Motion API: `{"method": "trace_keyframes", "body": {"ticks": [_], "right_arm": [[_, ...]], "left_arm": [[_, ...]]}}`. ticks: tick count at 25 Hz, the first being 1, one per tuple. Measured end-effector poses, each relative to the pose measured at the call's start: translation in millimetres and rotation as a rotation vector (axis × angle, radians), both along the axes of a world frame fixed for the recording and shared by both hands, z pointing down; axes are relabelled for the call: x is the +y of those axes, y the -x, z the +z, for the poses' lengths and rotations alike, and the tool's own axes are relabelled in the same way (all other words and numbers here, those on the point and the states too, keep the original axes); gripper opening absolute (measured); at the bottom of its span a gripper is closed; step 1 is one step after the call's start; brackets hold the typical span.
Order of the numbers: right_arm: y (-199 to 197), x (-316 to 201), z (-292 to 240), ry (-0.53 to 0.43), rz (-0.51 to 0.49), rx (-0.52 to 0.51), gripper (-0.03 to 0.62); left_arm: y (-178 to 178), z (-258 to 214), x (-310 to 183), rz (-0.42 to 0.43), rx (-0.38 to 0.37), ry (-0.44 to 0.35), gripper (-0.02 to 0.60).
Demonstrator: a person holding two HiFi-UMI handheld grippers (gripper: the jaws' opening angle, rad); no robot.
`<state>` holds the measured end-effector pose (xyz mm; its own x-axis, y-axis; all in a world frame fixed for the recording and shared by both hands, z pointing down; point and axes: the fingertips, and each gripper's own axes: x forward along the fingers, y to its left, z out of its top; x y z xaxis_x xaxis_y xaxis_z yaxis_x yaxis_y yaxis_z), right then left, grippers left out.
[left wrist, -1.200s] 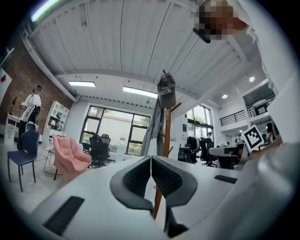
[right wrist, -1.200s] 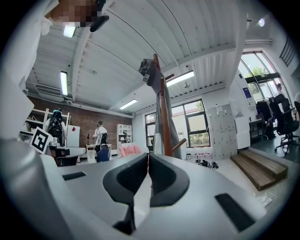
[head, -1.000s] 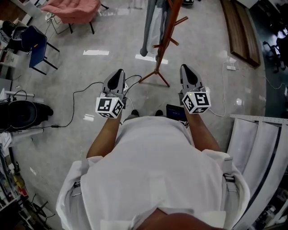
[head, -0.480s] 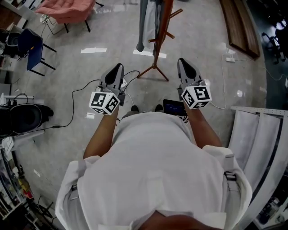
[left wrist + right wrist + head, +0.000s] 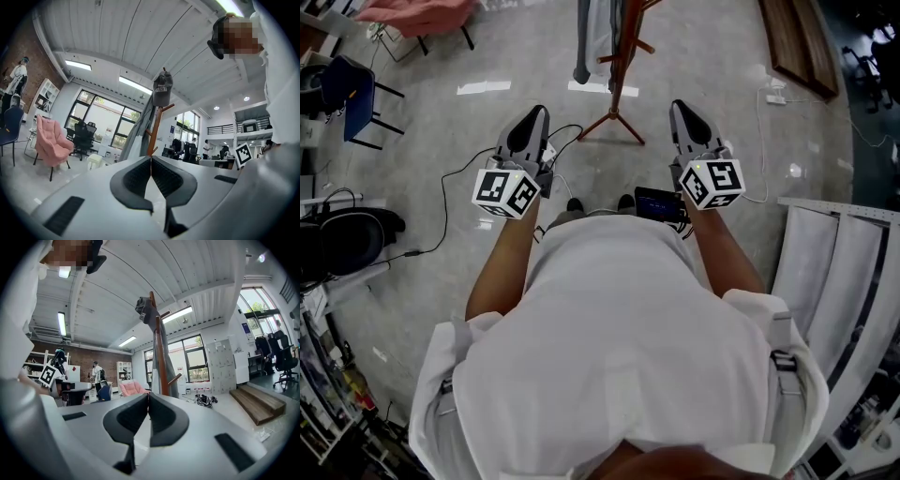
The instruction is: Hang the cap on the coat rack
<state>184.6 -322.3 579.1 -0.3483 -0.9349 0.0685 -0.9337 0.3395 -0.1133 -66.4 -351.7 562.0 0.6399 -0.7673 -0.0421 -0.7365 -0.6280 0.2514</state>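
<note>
Left gripper (image 5: 150, 161): the jaws are found pressed together along their full length, with nothing between them. Right gripper (image 5: 148, 397): the same condition is recorded, jaws clenched on nothing. Both grippers are held level in front of the person, well apart from each other.

The cap (image 5: 162, 90) is not in either gripper. It is seen on the very top of the coat rack (image 5: 153, 131), ahead of and well above both sets of jaws. The rack's pole stands upright, so its long axis runs vertically. The cap sits at the upper end of it, with a grey garment (image 5: 138, 129) hung lower on the same pole.

In the head view the rack's foot is placed between the lines of the two grippers, and neither is judged clearly the nearer. The rack's top is cut off by the frame edge there, and the gripper views are distant. How firmly the cap is seated on its peg therefore cannot be confirmed.

On this evidence the hanging appears complete, and no grasp is judged outstanding.
</note>
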Motion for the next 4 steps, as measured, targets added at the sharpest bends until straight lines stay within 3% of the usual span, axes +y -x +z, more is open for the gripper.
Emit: {"method": "trace_keyframes", "body": {"ticks": [4], "right_arm": [[2.6, -2.9, 4.9, 0.003, 0.002, -0.002, 0.023]], "left_arm": [[1.5, 7.9, -0.8, 0.007, 0.002, 0.015, 0.021]]}}
